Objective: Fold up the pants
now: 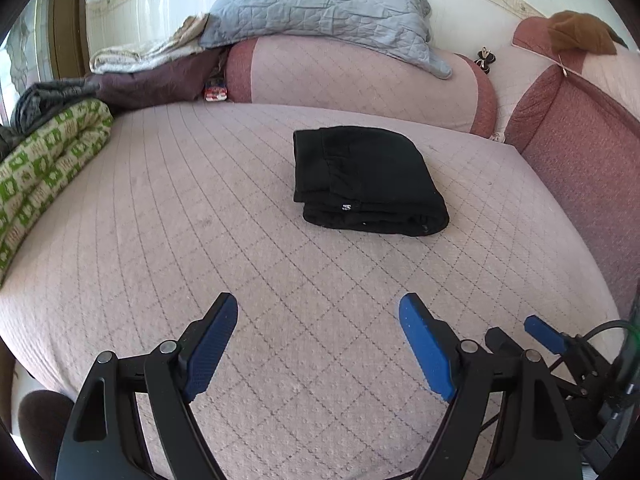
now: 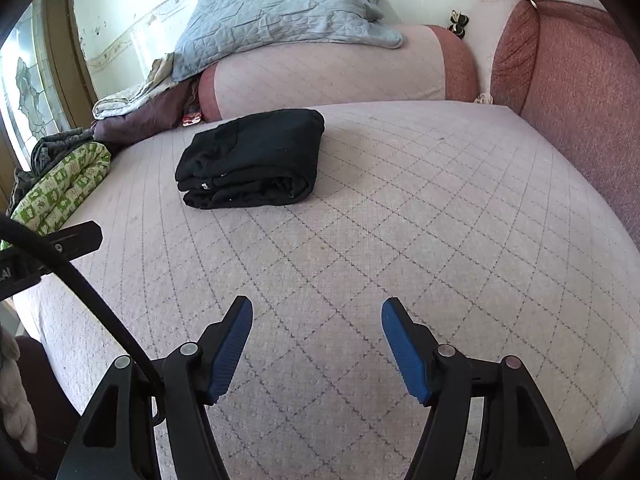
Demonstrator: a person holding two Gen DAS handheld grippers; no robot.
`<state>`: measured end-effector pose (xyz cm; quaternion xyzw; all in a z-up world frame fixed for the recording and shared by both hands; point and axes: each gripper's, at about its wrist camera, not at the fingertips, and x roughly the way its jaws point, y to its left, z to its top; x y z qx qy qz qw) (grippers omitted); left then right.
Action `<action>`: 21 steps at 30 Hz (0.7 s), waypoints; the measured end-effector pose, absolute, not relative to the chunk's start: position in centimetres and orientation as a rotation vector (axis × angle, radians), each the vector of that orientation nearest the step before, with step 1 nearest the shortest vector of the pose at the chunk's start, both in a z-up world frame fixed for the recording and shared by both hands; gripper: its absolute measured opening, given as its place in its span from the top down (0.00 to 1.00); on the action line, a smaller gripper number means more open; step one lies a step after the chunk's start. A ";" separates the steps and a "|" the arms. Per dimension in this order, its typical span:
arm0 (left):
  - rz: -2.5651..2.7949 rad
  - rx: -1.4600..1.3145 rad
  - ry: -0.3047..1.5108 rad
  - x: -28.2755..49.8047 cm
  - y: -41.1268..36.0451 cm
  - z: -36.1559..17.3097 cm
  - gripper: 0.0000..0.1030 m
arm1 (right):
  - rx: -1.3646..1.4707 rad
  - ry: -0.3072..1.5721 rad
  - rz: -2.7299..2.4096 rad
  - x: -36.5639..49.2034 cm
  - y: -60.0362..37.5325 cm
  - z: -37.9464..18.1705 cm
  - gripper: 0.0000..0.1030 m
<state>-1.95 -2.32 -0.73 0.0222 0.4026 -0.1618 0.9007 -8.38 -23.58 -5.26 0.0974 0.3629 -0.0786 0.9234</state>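
Left gripper (image 1: 318, 312) sits at the bottom of my left view, jaws spread wide, nothing between them, blue pads (image 1: 210, 350) over bare bedspread (image 1: 160, 220). Right gripper (image 2: 316, 316) at the bottom of my right view reads the same: spread, empty, above the quilted cover. I also catch its blue tip low right in the left view, just beside the left gripper.

Pants (image 1: 366, 180) are black, folded into a compact stack, lying flat on the bedspread, centre-right of the left view and upper left of centre in the right view (image 2: 254, 158). Well apart from both grippers. Small white label shows on the near edge.

Behind the pants, a pink bolster (image 1: 360, 80) with a grey pillow (image 1: 320, 4) on top. Green patterned blanket (image 1: 44, 160) at left edge. Reddish cushion (image 1: 580, 152) at right. Black cable (image 2: 80, 288) crosses lower left of the right view.
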 end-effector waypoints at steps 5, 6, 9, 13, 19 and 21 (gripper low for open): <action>-0.341 0.043 0.843 -2.1 -2.4 -1.0 0.20 | 0.205 0.757 -0.180 -8.3 -23.7 -5.5 0.30; -0.339 0.050 0.843 -2.0 -2.5 -1.0 0.20 | 0.205 0.759 -0.183 -8.2 -23.8 -5.6 0.30; -0.333 0.060 0.848 -2.0 -2.7 -1.2 0.20 | 0.202 0.768 -0.200 -8.1 -23.9 -5.7 0.29; -0.307 0.090 0.835 -2.2 -3.0 -1.3 0.20 | 0.212 0.783 -0.217 -8.0 -24.3 -5.9 0.29; -0.268 0.168 0.804 -3.0 -3.9 -1.4 0.20 | 0.204 0.763 -0.232 -8.4 -24.4 -5.2 0.28; -0.266 0.189 0.797 -3.2 -4.1 -1.4 0.20 | 0.196 0.763 -0.237 -8.5 -24.3 -5.2 0.28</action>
